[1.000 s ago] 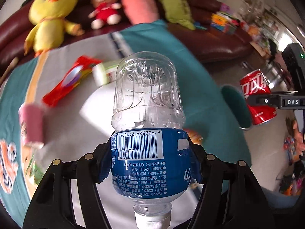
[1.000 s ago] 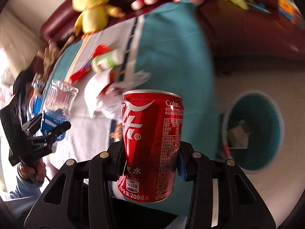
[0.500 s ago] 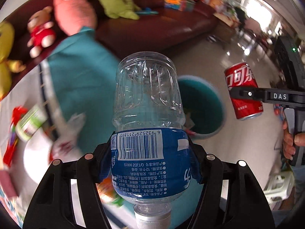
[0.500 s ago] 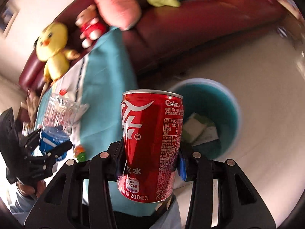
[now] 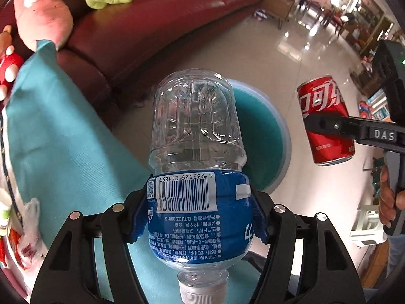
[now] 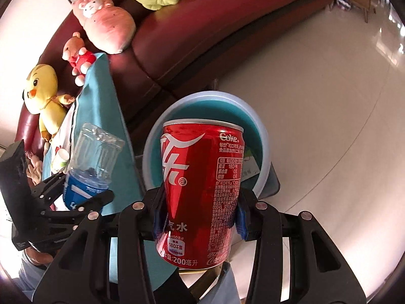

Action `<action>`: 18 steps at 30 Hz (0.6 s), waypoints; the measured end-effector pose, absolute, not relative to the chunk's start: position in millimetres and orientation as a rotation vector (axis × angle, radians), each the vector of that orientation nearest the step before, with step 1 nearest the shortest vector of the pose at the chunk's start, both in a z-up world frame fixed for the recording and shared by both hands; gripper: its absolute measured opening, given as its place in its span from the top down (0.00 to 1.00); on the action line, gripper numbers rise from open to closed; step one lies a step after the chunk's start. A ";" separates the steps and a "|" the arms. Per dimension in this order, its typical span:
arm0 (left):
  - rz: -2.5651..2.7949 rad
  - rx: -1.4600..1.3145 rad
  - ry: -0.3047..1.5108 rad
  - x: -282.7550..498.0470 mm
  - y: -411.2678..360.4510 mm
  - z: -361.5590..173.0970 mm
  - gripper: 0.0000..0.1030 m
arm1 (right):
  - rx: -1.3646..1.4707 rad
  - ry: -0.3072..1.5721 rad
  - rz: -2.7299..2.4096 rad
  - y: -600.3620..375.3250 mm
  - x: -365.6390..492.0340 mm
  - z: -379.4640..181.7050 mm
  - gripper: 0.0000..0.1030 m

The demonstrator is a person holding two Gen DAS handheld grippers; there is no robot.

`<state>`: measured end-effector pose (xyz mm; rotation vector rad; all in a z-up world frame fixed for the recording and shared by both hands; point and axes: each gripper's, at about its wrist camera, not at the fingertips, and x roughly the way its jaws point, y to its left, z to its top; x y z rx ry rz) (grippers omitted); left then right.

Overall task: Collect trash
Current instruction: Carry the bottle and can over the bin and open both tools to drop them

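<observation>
My left gripper (image 5: 198, 210) is shut on an empty clear plastic bottle (image 5: 196, 152) with a blue label, cap toward the camera. It hangs over the near edge of a round teal trash bin (image 5: 263, 147) on the floor. My right gripper (image 6: 198, 215) is shut on a red cola can (image 6: 202, 192), held above the same teal bin (image 6: 253, 126), where paper scraps lie inside. In the left wrist view the can (image 5: 326, 121) hangs to the right of the bin. The bottle (image 6: 92, 157) shows at the left in the right wrist view.
A table under a teal cloth (image 5: 58, 147) stands left of the bin, with wrappers and a crumpled white bag (image 5: 27, 230) on it. A dark red sofa (image 6: 202, 25) with plush toys runs behind. Glossy tiled floor (image 6: 329, 101) spreads to the right.
Both grippers swung from over the table toward the floor bin, carrying the bottle and the can. The bin now sits directly behind each held item and looks closer.
</observation>
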<state>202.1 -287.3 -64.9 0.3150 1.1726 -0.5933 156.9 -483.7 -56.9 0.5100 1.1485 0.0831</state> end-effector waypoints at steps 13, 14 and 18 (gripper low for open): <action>-0.514 0.332 1.258 237.7 -315.7 -102.3 0.32 | 0.531 1.211 0.092 -486.8 183.7 -86.5 0.60; -0.523 0.320 1.263 239.0 -315.3 -103.2 0.25 | 0.530 1.216 0.089 -487.8 184.5 -88.1 0.60; -0.515 0.329 1.246 237.1 -313.9 -104.0 0.24 | 0.530 1.231 0.083 -488.1 186.7 -94.6 0.60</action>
